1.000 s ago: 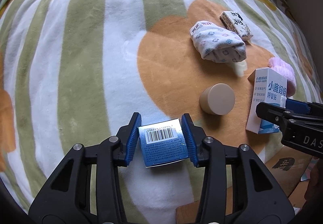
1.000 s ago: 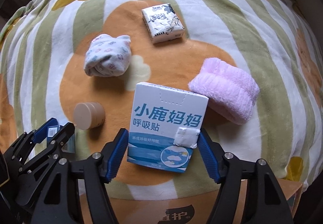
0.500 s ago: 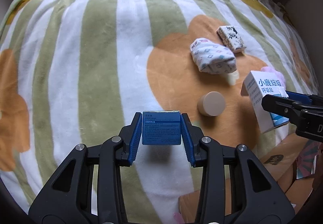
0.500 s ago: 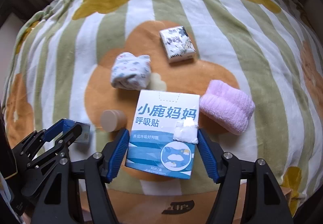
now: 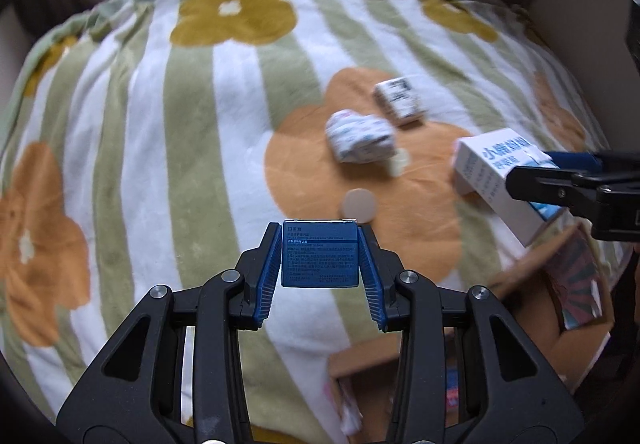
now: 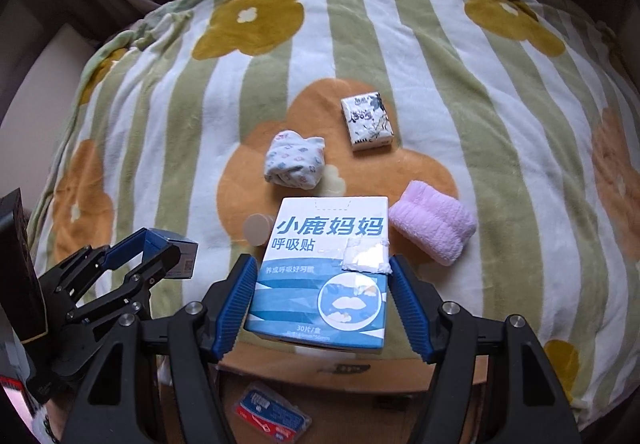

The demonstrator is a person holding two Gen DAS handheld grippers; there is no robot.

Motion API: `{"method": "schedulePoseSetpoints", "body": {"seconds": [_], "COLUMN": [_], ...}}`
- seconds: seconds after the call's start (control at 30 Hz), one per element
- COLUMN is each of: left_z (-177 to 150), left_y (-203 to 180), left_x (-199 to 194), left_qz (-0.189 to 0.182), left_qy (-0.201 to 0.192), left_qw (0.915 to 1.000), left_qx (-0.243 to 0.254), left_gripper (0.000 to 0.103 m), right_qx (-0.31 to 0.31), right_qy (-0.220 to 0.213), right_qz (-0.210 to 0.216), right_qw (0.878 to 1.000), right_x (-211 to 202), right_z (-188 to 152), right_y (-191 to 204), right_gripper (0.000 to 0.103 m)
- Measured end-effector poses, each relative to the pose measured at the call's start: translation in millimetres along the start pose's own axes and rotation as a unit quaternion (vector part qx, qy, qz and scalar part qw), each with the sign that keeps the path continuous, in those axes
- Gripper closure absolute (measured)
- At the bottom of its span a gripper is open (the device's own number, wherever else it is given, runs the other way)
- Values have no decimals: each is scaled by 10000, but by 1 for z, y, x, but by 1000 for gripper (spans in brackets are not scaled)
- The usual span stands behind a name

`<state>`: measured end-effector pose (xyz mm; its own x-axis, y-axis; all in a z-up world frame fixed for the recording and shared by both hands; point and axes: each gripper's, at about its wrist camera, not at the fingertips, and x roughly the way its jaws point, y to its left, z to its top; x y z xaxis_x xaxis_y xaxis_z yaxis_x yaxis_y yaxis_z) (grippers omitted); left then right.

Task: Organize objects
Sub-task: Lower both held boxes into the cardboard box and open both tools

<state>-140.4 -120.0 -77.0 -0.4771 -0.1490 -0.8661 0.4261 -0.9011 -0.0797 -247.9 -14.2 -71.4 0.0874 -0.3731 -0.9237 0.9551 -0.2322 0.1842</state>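
My left gripper (image 5: 319, 268) is shut on a small dark blue box (image 5: 319, 256) and holds it above the striped flower blanket (image 5: 160, 163). My right gripper (image 6: 322, 294) is shut on a white and blue carton with Chinese print (image 6: 324, 268), also lifted; it shows at the right of the left wrist view (image 5: 496, 179). On the blanket lie a rolled patterned sock (image 6: 294, 163), a tissue pack (image 6: 367, 121), a beige round lid (image 6: 256, 230) and a pink folded towel (image 6: 432, 232).
An open cardboard box (image 6: 340, 392) sits below the blanket's near edge, with a small red and blue packet (image 6: 272, 414) inside. In the left wrist view its flaps (image 5: 560, 284) show at lower right. A blue wall and dark curtains stand behind the blanket.
Both grippers have lifted and pulled back toward the near edge with their boxes. The blue box has tilted so its text face shows instead of its barcode.
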Motion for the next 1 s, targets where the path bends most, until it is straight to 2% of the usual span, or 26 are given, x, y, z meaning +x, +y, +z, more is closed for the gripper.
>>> {"method": "schedulePoseSetpoints", "body": {"seconds": [0.23, 0.47, 0.77, 1.0], "left_z": [-13, -38, -84, -115], "left_y": [-42, -81, -121, -135], "left_x": [-59, -94, -90, -69], "left_qz": [-413, -666, -873, -940], "left_qy": [-243, -262, 3, 270], "left_qw": [9974, 9930, 9893, 9887], "left_qx": [546, 944, 1170, 1139], "left_gripper": [69, 69, 69, 69], "right_qx": [-627, -1335, -2092, -2360], "right_qy": [-161, -105, -47, -21], "right_qz": [139, 158, 394, 570], "right_qw": [9978, 9909, 9771, 9701], "right_x": [-51, -78, -79, -67], "right_z": [-26, -77, -136, -161], "right_y": [-6, -13, -14, -20], "right_gripper": [40, 40, 40, 40]}}
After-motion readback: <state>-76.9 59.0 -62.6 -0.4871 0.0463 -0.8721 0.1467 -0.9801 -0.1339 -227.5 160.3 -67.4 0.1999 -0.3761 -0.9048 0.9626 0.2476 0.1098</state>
